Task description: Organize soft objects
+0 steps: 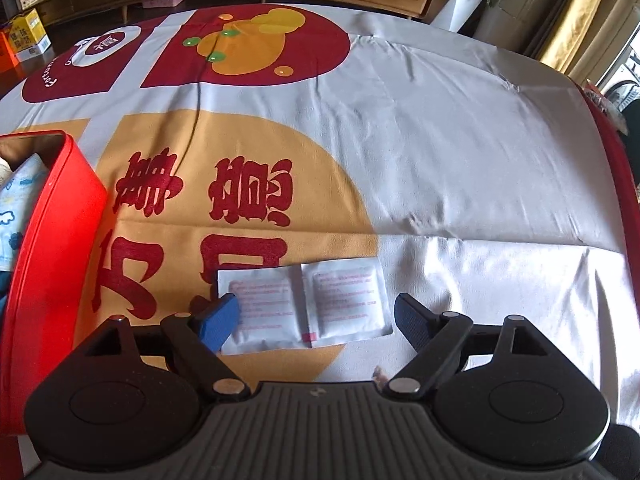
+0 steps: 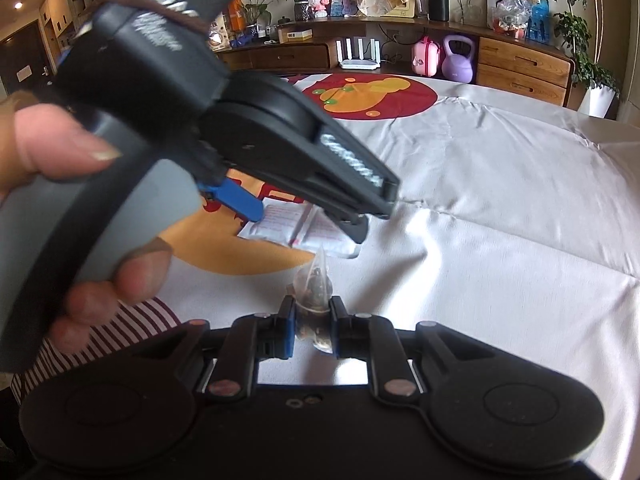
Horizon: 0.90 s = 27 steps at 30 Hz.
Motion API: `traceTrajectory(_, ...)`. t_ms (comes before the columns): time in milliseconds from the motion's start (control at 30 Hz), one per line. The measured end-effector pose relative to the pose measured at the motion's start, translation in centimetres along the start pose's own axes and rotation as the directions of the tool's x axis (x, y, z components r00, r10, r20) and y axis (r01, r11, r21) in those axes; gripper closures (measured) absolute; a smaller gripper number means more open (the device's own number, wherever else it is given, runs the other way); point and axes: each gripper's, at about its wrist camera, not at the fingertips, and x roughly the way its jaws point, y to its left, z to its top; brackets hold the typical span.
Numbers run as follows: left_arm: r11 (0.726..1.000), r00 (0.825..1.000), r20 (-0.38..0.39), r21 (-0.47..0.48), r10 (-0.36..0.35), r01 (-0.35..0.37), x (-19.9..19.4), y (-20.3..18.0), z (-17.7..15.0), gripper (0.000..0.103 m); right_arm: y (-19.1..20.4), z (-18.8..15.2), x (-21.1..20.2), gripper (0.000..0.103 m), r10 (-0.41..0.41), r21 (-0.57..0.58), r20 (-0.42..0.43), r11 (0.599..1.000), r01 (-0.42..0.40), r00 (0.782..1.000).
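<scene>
A creased, matt printed cloth [image 1: 440, 152] is spread under two smooth white paper-like sachets [image 1: 304, 304]. A glossy red box [image 1: 52, 240] is seen beside them, and a clear plastic pouch [image 2: 314, 300] is crinkled.

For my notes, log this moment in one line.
left hand-held gripper: open over sachets | right hand-held gripper: shut on pouch | red box: left

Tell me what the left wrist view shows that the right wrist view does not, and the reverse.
Left wrist only: a red box at the left edge with a blue-patterned cloth inside. Right wrist only: the right gripper shut on a small clear bag, plus the person's hand holding the other tool. Both: the white twin sachet lying between the open left gripper fingers on the printed tablecloth.
</scene>
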Motion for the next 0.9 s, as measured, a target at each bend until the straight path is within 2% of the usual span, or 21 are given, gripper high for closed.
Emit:
traceTrajectory(100,0.999,0.999,-0.006,0.005,0.05,-0.05,0.5,-1.0,0.1,0.012,0.1,-0.1,0.2,0.087,0.004,-0.002,-0.004,1.0,-0.004,1.0)
traceTrajectory(267,0.991,0.991,-0.007,0.043,0.131,-0.13,1.1,-2.2,0.0,0.01,-0.3,-0.1,0.4,0.087,0.012,0.002,-0.008,1.0,-0.012,1.0)
traceTrajectory(400,0.989,0.989,0.005,0.015,0.146,-0.146,1.0,-2.0,0.0,0.01,-0.5,-0.1,0.5,0.087,0.013,0.003,-0.01,1.0,-0.013,1.0)
traceTrajectory(600,0.989,0.989,0.026,0.027,0.144,-0.145,1.0,-2.0,-0.3,0.012,-0.4,0.0,0.7,0.087,0.008,-0.001,-0.012,1.0,-0.008,1.0)
traceTrajectory(633,0.989,0.989,0.035,0.029,0.142,-0.143,0.9,-1.9,-0.3,0.014,-0.3,0.0,0.7,0.087,0.007,-0.002,-0.013,1.0,-0.007,1.0)
traceTrajectory(700,0.989,0.989,0.057,0.039,0.139,-0.141,0.5,-1.9,-0.5,0.032,-0.3,0.0,0.8,0.087,0.005,-0.003,-0.014,1.0,-0.005,1.0)
traceTrajectory(733,0.989,0.988,0.064,0.041,0.139,-0.142,0.3,-1.8,-0.5,0.037,-0.2,0.0,0.8,0.087,0.003,-0.003,-0.015,1.0,-0.003,1.0)
traceTrajectory(800,0.989,0.988,0.068,0.037,0.141,-0.144,0.0,-1.5,-0.4,0.06,-0.1,0.0,0.8,0.087,-0.001,-0.007,-0.017,1.0,0.001,1.0)
traceTrajectory(900,0.991,0.989,0.068,0.031,0.13,-0.132,-0.4,-0.7,-0.3,0.074,0.1,0.1,0.7,0.087,-0.008,-0.01,-0.016,1.0,0.008,1.0)
